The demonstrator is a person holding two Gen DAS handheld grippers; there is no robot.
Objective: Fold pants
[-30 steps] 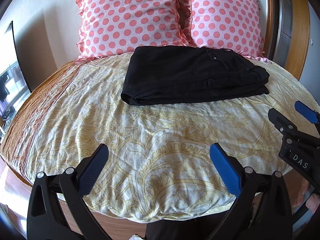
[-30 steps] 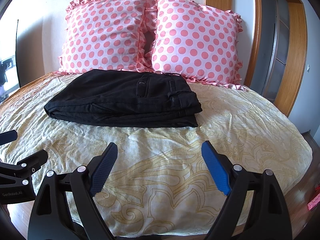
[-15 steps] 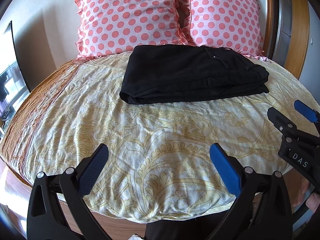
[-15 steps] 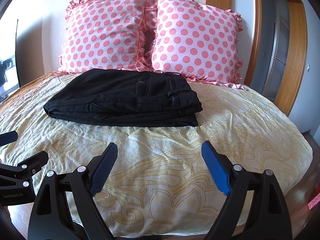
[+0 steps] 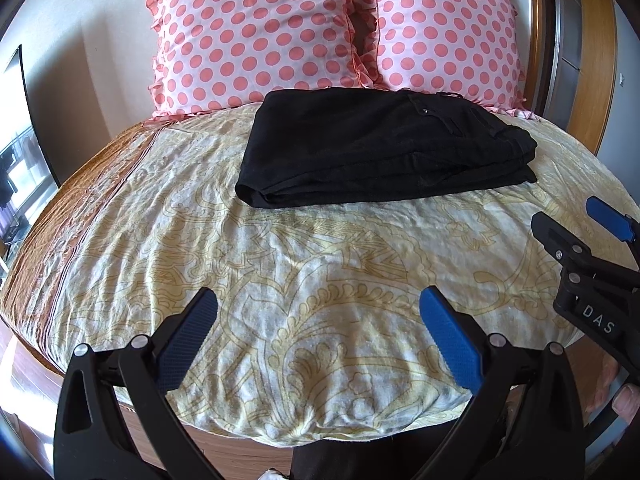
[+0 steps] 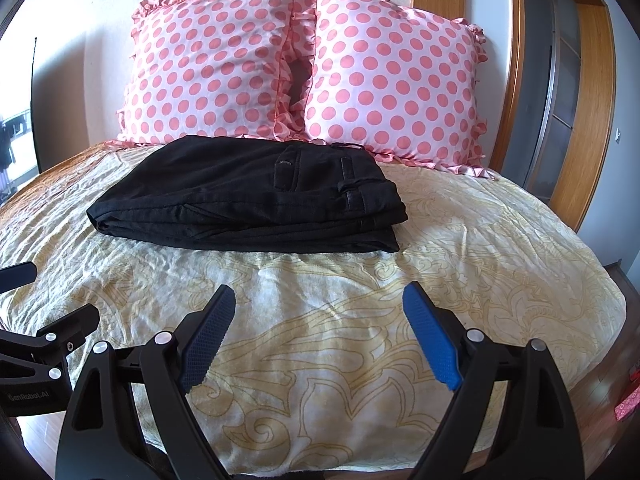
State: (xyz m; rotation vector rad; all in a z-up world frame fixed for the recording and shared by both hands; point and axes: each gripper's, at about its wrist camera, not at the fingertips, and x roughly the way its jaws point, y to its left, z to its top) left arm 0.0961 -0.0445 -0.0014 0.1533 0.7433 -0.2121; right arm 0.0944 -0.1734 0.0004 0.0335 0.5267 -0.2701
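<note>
The black pants [image 5: 380,148] lie folded in a flat rectangle on the bed near the pillows; they also show in the right wrist view [image 6: 256,196], waistband to the right. My left gripper [image 5: 318,320] is open and empty over the near part of the bed, well short of the pants. My right gripper [image 6: 318,318] is open and empty, also short of the pants. The right gripper shows at the right edge of the left wrist view [image 5: 576,236]. The left gripper shows at the left edge of the right wrist view [image 6: 44,308].
The bed has a cream and yellow patterned cover [image 5: 320,280] with an orange band on the left [image 5: 80,208]. Two pink polka-dot pillows [image 6: 208,64] [image 6: 396,88] lean on the wall behind the pants. A wooden door frame [image 6: 596,92] stands to the right.
Both grippers have drifted slightly back and up from the pants; the view shifts a little. The pants have not moved. Both grippers stay open.
</note>
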